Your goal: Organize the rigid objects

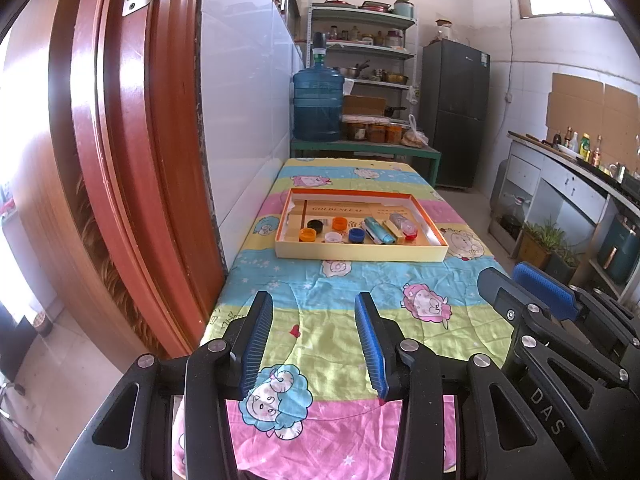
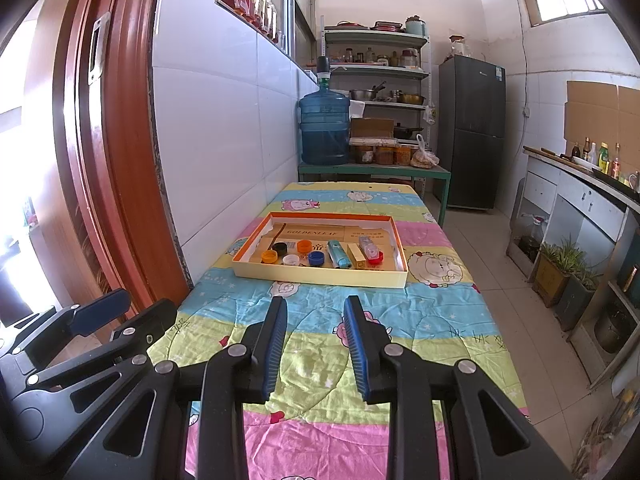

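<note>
Caps [image 1: 332, 231] grouped inside tray [image 1: 360, 256], 12 o'clock; my left gripper [image 1: 316, 344] and right gripper [image 2: 316, 346] spread, empty, staged short for approach.

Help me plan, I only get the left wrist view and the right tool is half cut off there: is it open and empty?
Observer: Yes. The right tool is open with nothing between its pads, above the tablecloth, short of the box.
Operator: That tool hides the cloth's near right edge from me. Anything lying there?
Observer: Nothing lies on that edge; the cloth hangs over it, with floor tiles beyond.
</note>
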A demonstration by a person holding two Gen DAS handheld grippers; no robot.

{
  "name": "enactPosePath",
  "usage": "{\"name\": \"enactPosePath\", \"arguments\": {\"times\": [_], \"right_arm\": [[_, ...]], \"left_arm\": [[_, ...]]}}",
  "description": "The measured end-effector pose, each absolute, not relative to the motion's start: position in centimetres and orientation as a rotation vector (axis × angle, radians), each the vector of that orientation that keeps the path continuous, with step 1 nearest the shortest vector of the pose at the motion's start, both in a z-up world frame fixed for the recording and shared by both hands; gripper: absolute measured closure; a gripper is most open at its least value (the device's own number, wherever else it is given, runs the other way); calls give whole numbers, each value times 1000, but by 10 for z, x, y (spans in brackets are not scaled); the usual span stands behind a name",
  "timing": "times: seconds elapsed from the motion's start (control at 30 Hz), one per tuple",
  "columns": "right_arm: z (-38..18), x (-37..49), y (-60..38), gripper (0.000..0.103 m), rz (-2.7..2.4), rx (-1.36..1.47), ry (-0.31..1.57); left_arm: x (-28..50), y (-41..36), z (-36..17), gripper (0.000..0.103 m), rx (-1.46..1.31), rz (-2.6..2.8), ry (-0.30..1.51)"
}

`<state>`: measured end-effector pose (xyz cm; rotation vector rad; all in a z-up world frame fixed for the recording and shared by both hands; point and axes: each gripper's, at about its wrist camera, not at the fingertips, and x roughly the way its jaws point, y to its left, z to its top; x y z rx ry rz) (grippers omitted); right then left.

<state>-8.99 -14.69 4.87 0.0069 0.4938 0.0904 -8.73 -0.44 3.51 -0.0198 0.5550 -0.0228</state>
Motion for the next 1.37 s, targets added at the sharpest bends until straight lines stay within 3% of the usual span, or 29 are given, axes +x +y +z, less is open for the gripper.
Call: {"name": "enactPosePath", "arguments": {"times": [1.37], "right_arm": [[45,-90,-143,74,95,10,503]], "left_arm": [[-89,-3,27,58,-12,-10,560]]}}
